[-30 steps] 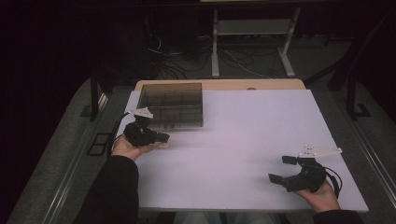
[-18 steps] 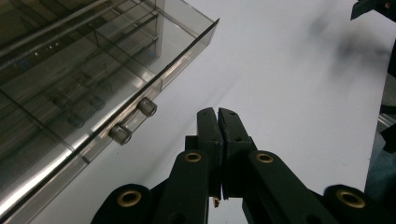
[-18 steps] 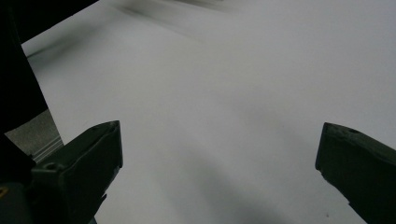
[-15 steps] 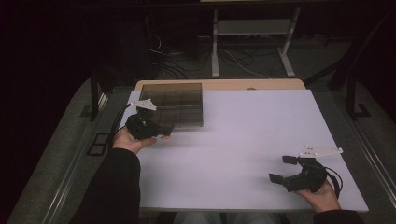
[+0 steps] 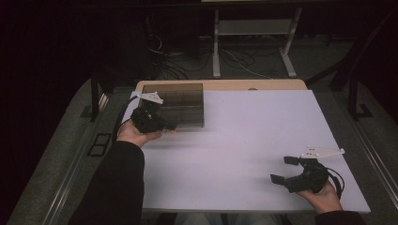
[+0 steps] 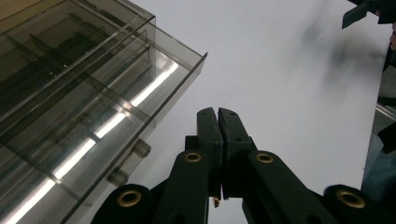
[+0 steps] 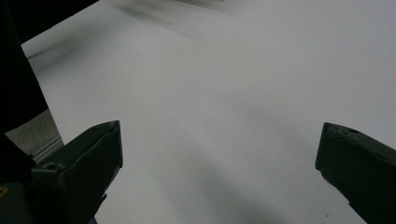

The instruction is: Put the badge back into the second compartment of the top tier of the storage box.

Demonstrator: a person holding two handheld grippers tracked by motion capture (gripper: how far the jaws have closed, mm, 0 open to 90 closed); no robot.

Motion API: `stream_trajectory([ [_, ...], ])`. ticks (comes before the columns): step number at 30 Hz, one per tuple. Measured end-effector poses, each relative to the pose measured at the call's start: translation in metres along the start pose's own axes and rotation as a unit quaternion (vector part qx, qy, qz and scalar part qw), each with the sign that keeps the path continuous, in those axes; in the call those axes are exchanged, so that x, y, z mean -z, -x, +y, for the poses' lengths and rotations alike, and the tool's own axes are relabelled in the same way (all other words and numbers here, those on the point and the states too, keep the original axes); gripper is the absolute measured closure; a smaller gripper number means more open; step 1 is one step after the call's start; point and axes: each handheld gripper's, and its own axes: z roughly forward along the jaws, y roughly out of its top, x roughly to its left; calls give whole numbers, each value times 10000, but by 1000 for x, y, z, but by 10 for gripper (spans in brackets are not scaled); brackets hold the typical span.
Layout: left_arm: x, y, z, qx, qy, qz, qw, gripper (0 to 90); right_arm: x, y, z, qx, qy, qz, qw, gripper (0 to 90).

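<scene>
A smoky clear box (image 5: pixel 180 105) with several compartments stands at the back left of the white table (image 5: pixel 253 131). My left gripper (image 5: pixel 165 126) hovers at the box's front left corner, held in an upturned hand and pointing right. In the left gripper view its jaws (image 6: pixel 218 114) are shut with nothing between them, and the box (image 6: pixel 79 93) lies just to their left. My right gripper (image 5: pixel 283 169) rests low near the table's front right, jaws open and pointing left. In the right gripper view it (image 7: pixel 219 128) looks across bare white tabletop.
A strip of wooden tabletop (image 5: pixel 225 85) shows behind the white sheet. Beyond the table are a metal desk frame (image 5: pixel 253 28) and loose cables (image 5: pixel 173 65) on the floor. The right gripper's jaw tip (image 6: pixel 357 11) shows at the left gripper view's top right corner.
The left hand has lifted and moved away from the front edge toward the box's front left corner, jaws staying shut. The right hand has kept still.
</scene>
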Motion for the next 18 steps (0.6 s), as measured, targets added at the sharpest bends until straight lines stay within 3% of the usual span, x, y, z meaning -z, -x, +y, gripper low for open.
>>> stream_trajectory([
  [18, -2, 7, 42, -384, -149, 1, 9992, 882, 1, 1, -1, 1, 5, -8, 10000, 0],
])
